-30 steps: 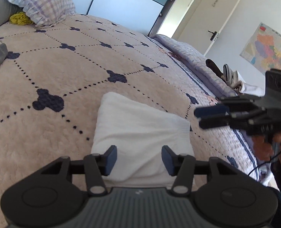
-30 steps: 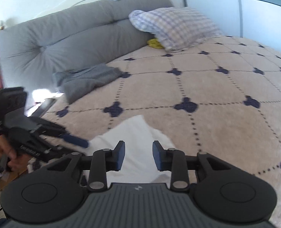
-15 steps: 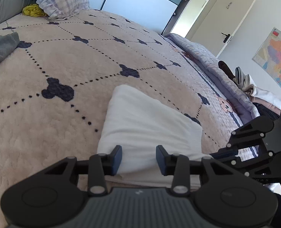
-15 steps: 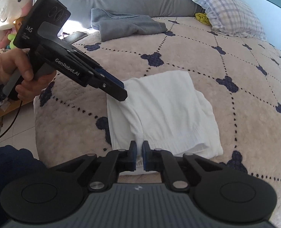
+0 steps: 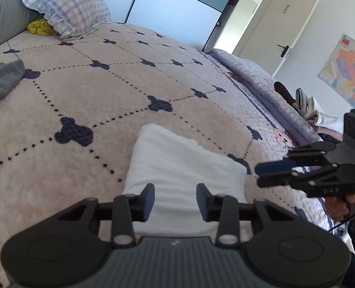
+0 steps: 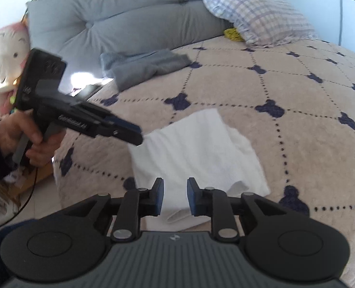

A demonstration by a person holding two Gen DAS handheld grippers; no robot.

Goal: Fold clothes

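Note:
A white garment (image 5: 182,165) (image 6: 199,144) lies folded into a rectangle on the beige bed cover (image 5: 81,96) near the bed's edge. My left gripper (image 5: 175,201) hovers open over the garment's near edge, its pads touching nothing. In the right wrist view the left gripper (image 6: 134,136) hangs in the air above the garment's left corner, held by a hand (image 6: 33,136). My right gripper (image 6: 175,196) is open over the opposite edge, its jaws opening. A fold of the garment shows in the gap but is not pinched. In the left wrist view the right gripper (image 5: 259,175) floats just right of the garment.
A grey garment (image 6: 141,67) lies crumpled near the grey headboard cushion (image 6: 129,16). A checked pillow (image 5: 67,12) and a yellow cloth (image 5: 40,27) sit at the bed's head. A plush toy (image 6: 2,55) stands beside the bed. Clothes (image 5: 304,105) are piled past the far edge.
My right gripper, almost shut at the garment's edge half a second ago, has opened and lifted off it. My left gripper's jaws are narrower than a second ago.

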